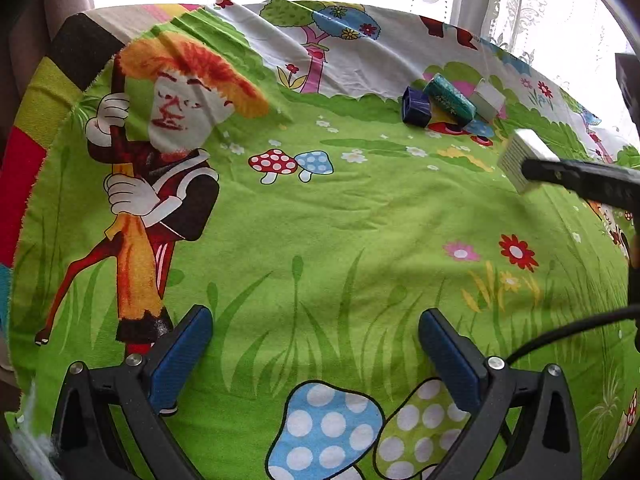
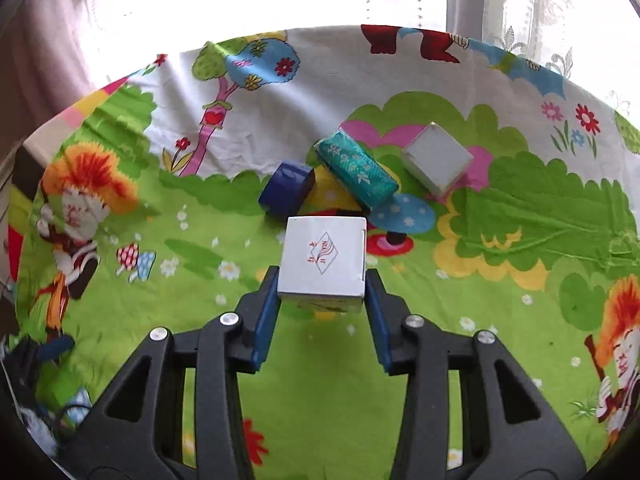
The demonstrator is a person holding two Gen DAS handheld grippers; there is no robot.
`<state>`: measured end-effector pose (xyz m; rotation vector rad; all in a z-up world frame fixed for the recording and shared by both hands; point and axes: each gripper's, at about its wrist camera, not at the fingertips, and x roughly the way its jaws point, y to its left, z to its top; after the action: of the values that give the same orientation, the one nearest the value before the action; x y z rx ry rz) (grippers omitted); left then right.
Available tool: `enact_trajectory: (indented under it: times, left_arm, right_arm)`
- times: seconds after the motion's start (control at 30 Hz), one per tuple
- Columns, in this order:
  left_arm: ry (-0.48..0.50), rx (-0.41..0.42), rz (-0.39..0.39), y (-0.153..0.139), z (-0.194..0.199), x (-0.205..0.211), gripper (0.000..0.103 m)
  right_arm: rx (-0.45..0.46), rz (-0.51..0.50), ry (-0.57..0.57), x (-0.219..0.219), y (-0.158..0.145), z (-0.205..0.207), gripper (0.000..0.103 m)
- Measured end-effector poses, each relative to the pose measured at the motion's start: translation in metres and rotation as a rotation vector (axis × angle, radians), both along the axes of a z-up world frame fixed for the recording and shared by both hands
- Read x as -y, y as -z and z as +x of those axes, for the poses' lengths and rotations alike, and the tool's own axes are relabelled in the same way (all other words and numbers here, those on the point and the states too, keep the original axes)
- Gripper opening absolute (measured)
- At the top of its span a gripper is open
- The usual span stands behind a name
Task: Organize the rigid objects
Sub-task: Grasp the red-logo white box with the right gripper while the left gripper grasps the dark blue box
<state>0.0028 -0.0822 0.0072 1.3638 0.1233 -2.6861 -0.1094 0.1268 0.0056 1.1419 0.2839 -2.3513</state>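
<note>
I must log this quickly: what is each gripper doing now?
Left gripper: open, holding nothing.
Right gripper: shut on the white box.

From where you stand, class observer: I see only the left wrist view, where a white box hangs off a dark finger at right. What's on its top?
Observer: The white box carries a red diamond logo on top.
Operator: How is it held?
Observer: The right gripper clamps both its sides.
Operator: And the small white box in the far group?
Observer: That small white box lies apart from the teal box.
</note>
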Motion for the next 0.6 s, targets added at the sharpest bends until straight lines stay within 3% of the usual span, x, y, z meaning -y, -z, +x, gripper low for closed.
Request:
enact_trajectory:
  times: [0.1,0.23,0.33,0.5,0.6]
  left_arm:
    - [0.000,0.000,-0.001,0.000,0.000,0.000,0.103]
    - [0.001,0.001,-0.002,0.000,-0.001,0.000,0.103]
    - [-0.005,0.008,-0.005,0.000,-0.002,-0.001,0.103]
    - [0.039,0.060,-0.013,0.000,-0.021,-0.013,0.103]
    - [0.087,0.028,-0.056,-0.006,-0.043,-0.033,0.103]
  right_arm:
    - [0.039,0.156,-0.080,-0.036,0.007,0.035,0.046]
    - [0.075,0.209,-0.047,-0.077,0.024,0.052,0.045]
    - [0.067,0.099,0.005,-0.090,0.030,0.047,0.047]
    - [0.008,0.027,0.055,-0.079,0.031,0.037,0.048]
    - [-0.015,0.004,0.087,-0.079,0.033,0.038,0.045]
